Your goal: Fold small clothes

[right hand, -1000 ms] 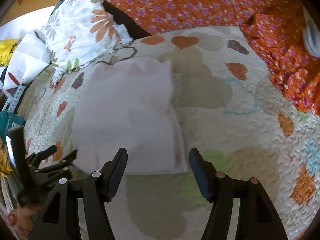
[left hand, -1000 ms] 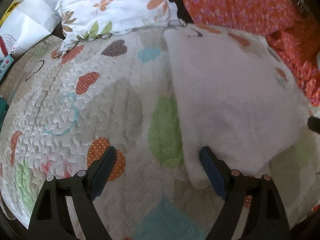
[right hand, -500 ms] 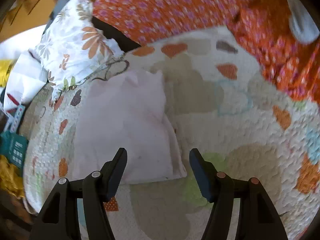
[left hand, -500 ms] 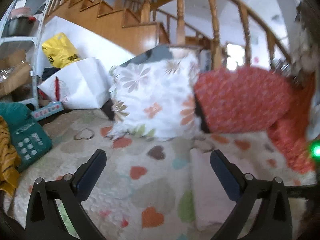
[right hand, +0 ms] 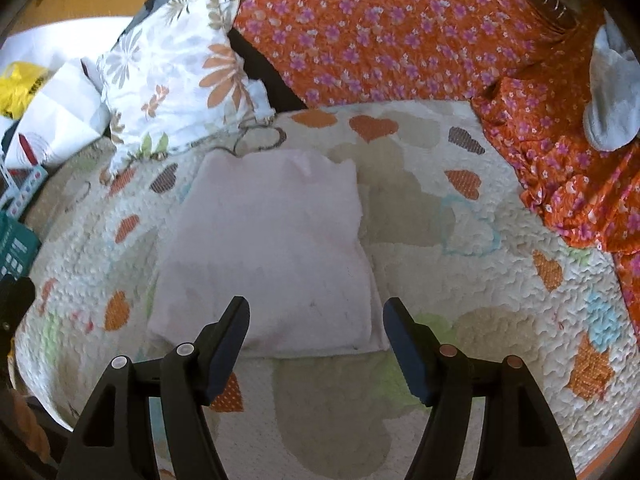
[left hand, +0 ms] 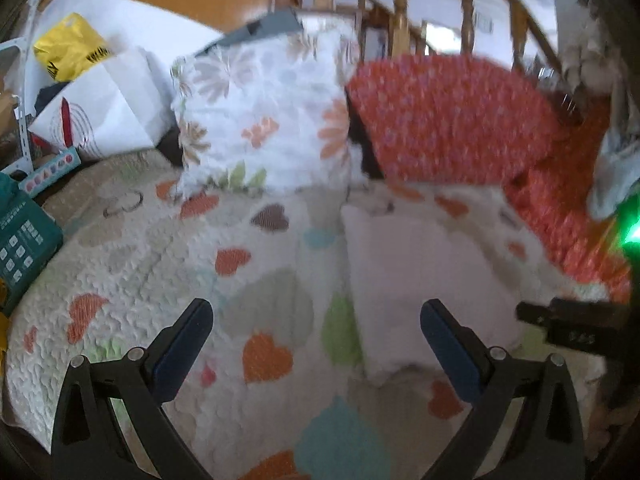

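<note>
A pale pink folded garment (right hand: 272,248) lies flat on the heart-patterned quilt (right hand: 460,288). In the left wrist view it (left hand: 416,276) lies right of centre. My left gripper (left hand: 316,328) is open and empty, held above the quilt, its right finger over the garment's near edge. My right gripper (right hand: 316,328) is open and empty, just in front of the garment's near edge. The right gripper's body also shows at the right edge of the left wrist view (left hand: 576,324).
A floral white pillow (right hand: 176,80) and an orange flowered pillow (right hand: 380,28) stand at the back. Orange flowered fabric (right hand: 572,184) lies at the right, with a grey sock (right hand: 612,92). A white paper bag (left hand: 100,112) and a teal box (left hand: 20,244) stand at the left. Stair banisters (left hand: 400,4) rise behind.
My left gripper tilted up from looking down at the garment, then dipped a little; both stayed open. My right gripper pulled back slightly, so the garment shows whole.
</note>
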`<state>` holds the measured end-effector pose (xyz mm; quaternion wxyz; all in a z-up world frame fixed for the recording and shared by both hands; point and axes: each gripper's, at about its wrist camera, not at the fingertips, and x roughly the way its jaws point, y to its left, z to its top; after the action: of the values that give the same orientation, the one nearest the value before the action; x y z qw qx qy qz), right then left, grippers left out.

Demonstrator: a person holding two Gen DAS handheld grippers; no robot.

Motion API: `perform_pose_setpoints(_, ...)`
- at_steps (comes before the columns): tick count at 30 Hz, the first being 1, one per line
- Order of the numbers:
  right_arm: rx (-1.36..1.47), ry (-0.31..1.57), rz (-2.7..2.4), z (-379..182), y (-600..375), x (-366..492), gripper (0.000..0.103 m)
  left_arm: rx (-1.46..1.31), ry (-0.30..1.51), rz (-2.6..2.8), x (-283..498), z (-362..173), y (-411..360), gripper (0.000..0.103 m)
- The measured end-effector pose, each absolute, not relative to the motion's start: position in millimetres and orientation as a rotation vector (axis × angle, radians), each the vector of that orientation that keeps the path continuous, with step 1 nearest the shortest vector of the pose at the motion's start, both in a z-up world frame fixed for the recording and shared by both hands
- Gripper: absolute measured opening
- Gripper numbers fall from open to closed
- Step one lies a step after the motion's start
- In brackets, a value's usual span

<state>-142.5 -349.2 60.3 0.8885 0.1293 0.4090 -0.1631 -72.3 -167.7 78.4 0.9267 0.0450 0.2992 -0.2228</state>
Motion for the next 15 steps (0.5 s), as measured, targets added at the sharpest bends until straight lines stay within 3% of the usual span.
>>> perform_pose_setpoints(5,0.211,0.899,-0.341,48.3,-348.6,-137.1,0.074,0.160,0.751,-0.442,-61.1,48.1,-183.9,0.103)
perform_pose_setpoints(15,0.208,0.947,-0.348,37.1,-355.2,-130.5,0.078,0.224,0.837,-0.446,-56.1,19.6,-197.2,0.103)
